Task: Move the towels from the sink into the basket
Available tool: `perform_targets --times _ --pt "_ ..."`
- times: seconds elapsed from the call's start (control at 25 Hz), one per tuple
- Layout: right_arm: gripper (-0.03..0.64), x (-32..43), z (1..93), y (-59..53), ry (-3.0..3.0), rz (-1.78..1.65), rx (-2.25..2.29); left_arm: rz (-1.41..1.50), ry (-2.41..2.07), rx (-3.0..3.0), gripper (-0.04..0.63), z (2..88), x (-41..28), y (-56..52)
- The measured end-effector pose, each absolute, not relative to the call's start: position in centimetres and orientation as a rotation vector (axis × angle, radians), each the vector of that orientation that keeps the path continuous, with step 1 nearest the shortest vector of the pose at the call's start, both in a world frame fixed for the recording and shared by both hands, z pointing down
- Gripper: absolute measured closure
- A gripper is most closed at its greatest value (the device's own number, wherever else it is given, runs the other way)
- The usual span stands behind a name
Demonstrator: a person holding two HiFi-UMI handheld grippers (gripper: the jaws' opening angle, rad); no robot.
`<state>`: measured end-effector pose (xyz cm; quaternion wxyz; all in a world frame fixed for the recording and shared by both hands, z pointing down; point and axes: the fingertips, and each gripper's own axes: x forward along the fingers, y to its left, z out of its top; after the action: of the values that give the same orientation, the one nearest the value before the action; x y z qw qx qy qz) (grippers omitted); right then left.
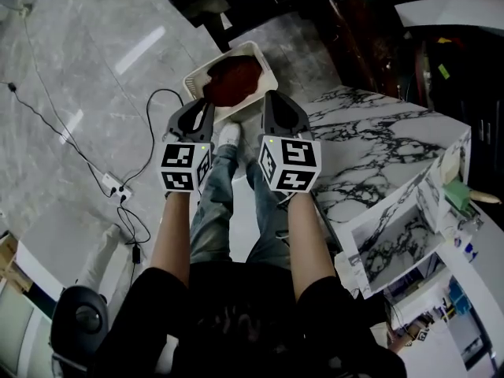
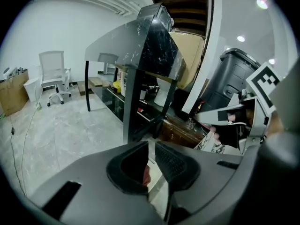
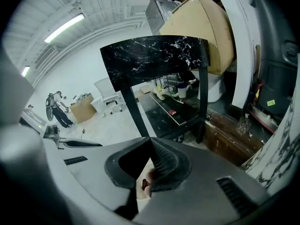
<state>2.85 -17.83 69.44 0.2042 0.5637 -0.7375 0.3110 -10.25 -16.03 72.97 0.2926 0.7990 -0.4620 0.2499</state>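
A white basket (image 1: 194, 79) stands on the grey floor with a dark red towel (image 1: 234, 81) lying in it. Both grippers hang side by side just above its near edge. My left gripper (image 1: 206, 107) (image 2: 151, 145) holds nothing: its jaws stand almost together with a thin slit between them, and a bit of red towel (image 2: 146, 175) shows far below through the slit. My right gripper (image 1: 272, 101) (image 3: 151, 141) has its tips touching and is empty; a sliver of the towel (image 3: 146, 187) shows beneath it. No towel is visible on the marble counter (image 1: 370, 144).
The person's jeans and a white shoe (image 1: 228, 135) stand just before the basket. A black cable and power strip (image 1: 118, 186) lie on the floor at left. A black marble-topped table (image 2: 143, 46), a dark bin (image 2: 229, 81) and an office chair (image 2: 52, 69) stand around.
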Motion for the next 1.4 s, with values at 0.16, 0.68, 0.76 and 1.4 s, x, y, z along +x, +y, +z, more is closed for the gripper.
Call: perform_targets --times 0.16,0.68,0.76,1.4 --pt "0.603 3.4 67.1 -17.8 -2.066 0.855 1.599 0.654 -1.260 2.134 0.565 70.6 -10.3 -16.1" --pt "0.603 3.9 57.7 -18.1 -2.126 0.777 1.659 0.593 -1.312 2.169 0.578 61.6 -10.6 -16.2" --pt "0.603 4.2 56.2 -18.4 -2.136 0.754 1.675 0.571 -1.324 2.186 0.578 59.9 -10.6 -16.7" --pt "0.603 7.3 43.7 -19.7 -2.183 0.543 1.819 0.451 -1.394 2.366 0.578 46.1 -10.2 -20.3"
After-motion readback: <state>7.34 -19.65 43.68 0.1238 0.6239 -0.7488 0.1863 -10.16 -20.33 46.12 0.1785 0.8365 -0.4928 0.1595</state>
